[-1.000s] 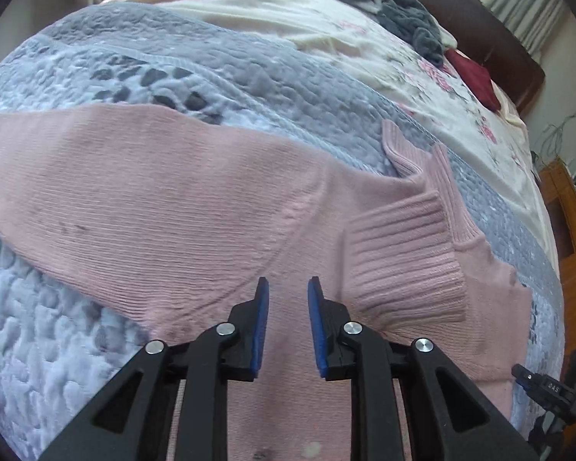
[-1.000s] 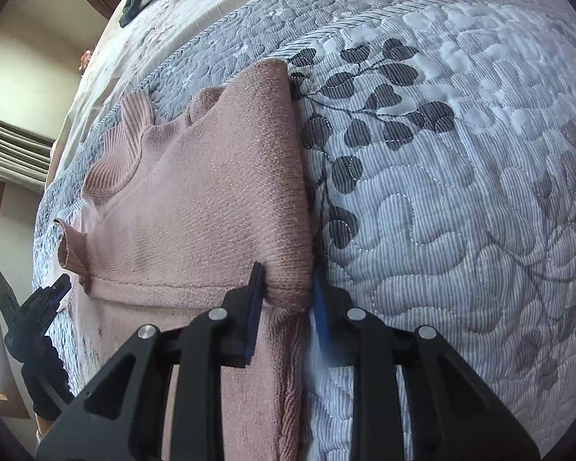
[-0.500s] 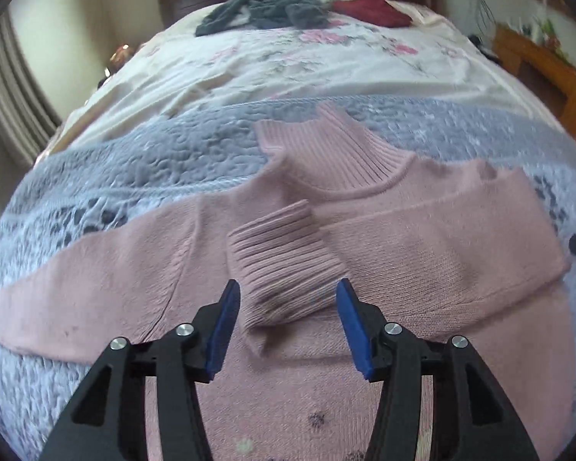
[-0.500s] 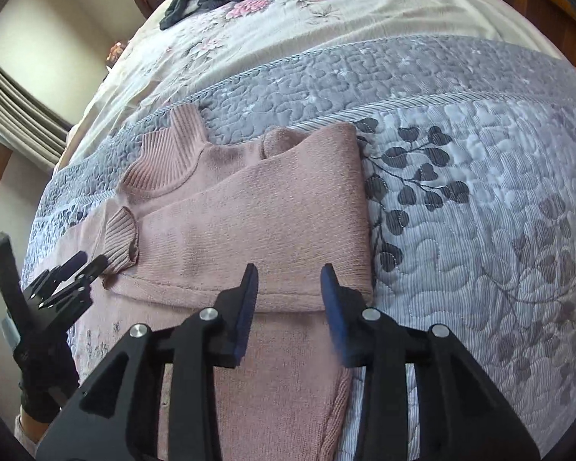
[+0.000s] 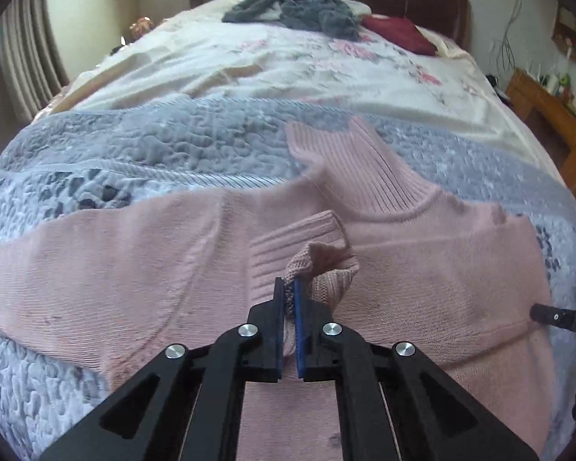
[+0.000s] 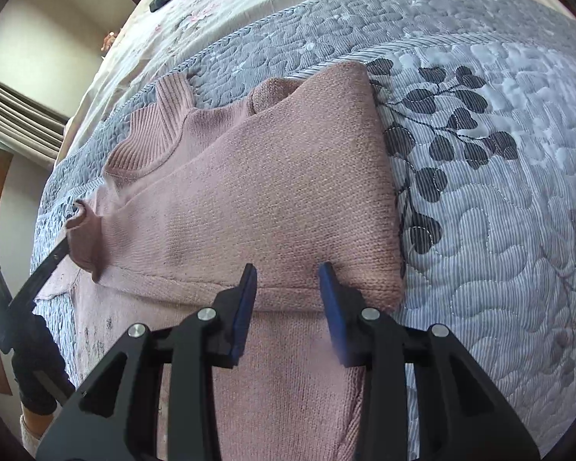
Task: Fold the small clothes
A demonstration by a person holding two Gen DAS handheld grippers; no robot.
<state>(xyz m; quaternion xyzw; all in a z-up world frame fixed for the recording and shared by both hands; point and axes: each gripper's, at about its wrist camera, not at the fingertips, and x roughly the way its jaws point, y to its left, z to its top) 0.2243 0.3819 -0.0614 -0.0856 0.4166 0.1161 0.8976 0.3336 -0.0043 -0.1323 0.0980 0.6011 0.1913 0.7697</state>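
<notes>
A ribbed cuff [image 5: 318, 269] of the pink sweater [image 5: 134, 269] is pinched between the nearly closed jaws of the left gripper [image 5: 288, 288] and lifted slightly off the garment's chest. The sweater is spread on the grey quilt [image 6: 499, 192], its collar [image 5: 364, 169] lying ahead of those jaws. The right gripper [image 6: 288, 280] is held with jaws spread, nothing gripped, just above the edge of the folded-over sleeve [image 6: 288, 192].

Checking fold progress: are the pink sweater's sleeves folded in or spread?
One each. On the pink sweater, one sleeve lies folded across the body; the other sleeve is spread out on the quilt.
</notes>
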